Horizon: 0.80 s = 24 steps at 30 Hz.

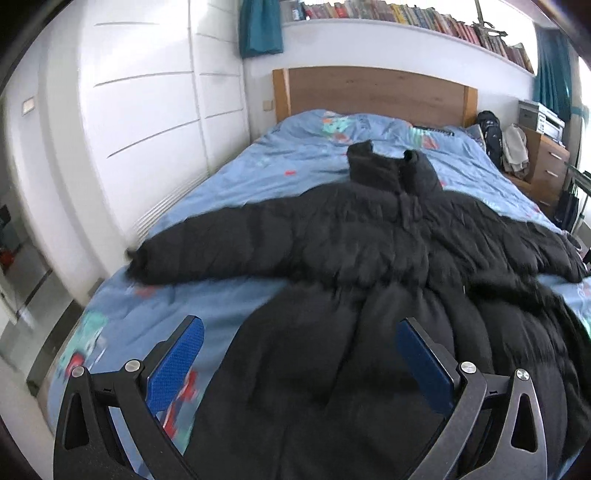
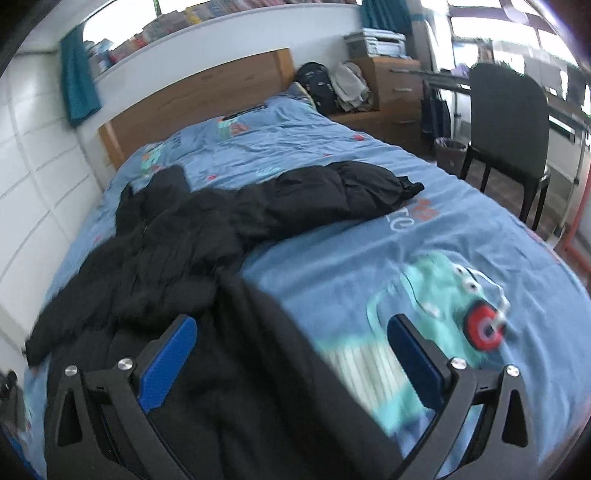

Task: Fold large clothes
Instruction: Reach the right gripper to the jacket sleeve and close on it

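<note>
Black coat (image 1: 369, 258) sprawls across blue duvet (image 1: 229, 302).

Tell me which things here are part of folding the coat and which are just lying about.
For the job: black puffer coat, blue duvet it lies on, left gripper, right gripper.

Lying about: backpack, chair, books, drawers.

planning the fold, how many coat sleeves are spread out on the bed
2. One sleeve reaches toward the white wardrobe side; the other sleeve reaches toward the chair side.
</note>
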Motion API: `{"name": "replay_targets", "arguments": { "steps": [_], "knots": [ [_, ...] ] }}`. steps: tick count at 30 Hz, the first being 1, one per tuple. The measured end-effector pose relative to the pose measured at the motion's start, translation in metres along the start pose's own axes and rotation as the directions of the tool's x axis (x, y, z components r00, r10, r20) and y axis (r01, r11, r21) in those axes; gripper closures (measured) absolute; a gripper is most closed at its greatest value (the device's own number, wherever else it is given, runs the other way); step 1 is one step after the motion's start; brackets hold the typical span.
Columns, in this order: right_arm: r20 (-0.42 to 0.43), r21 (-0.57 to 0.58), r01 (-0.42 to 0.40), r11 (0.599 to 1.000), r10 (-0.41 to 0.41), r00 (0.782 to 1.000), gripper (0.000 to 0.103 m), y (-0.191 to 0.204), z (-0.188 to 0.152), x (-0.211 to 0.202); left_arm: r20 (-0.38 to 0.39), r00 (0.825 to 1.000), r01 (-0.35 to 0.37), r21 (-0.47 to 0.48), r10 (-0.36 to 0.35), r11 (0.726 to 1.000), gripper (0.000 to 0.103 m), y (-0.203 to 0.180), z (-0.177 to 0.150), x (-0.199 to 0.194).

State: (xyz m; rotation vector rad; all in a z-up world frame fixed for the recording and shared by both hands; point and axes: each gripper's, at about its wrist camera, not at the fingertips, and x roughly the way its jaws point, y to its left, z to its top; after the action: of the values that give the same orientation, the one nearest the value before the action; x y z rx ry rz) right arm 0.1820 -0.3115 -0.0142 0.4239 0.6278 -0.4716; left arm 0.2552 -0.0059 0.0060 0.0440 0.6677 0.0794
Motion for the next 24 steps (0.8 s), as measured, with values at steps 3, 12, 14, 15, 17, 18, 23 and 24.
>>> {"name": "replay_targets", "arguments": {
  "steps": [3,12,14,15,17,18,23,24],
  "knots": [
    [0.005,0.018,0.008,1.000,-0.008,1.000,0.000,-0.003,0.023,0.029,0.047,0.999,0.003,0.033,-0.005,0.999,0.001,-0.016,0.027,0.030],
    [-0.058,0.141,0.023,0.990,-0.015,0.998,0.000,-0.026,0.071,0.112,0.063,0.998,0.024,0.083,-0.030,0.996,0.001,-0.057,0.076,0.081],
    [-0.056,0.177,0.005,0.984,0.005,0.998,0.000,-0.035,0.078,0.124,0.023,0.999,0.022,0.087,-0.025,0.996,0.001,-0.063,0.081,0.091],
    [-0.059,0.211,-0.003,0.978,0.016,0.998,0.000,-0.042,0.084,0.133,0.005,1.000,0.023,0.085,-0.023,0.996,0.001,-0.062,0.081,0.095],
    [-0.058,0.259,-0.031,0.965,0.048,0.997,0.000,-0.053,0.090,0.146,-0.038,0.999,0.027,0.070,-0.024,0.997,0.001,-0.064,0.086,0.106],
    [-0.064,0.297,-0.047,0.954,0.069,0.996,0.000,-0.060,0.094,0.156,-0.053,0.998,0.031,0.064,-0.027,0.997,0.001,-0.065,0.088,0.110],
    [-0.099,0.447,-0.130,0.885,0.194,0.976,0.000,-0.083,0.091,0.194,-0.108,0.994,0.026,0.041,-0.021,0.999,0.001,-0.072,0.095,0.124],
    [-0.100,0.474,-0.152,0.867,0.225,0.969,0.000,-0.085,0.088,0.202,-0.119,0.993,0.019,0.038,-0.015,0.999,0.001,-0.073,0.097,0.127]
  ]
}}
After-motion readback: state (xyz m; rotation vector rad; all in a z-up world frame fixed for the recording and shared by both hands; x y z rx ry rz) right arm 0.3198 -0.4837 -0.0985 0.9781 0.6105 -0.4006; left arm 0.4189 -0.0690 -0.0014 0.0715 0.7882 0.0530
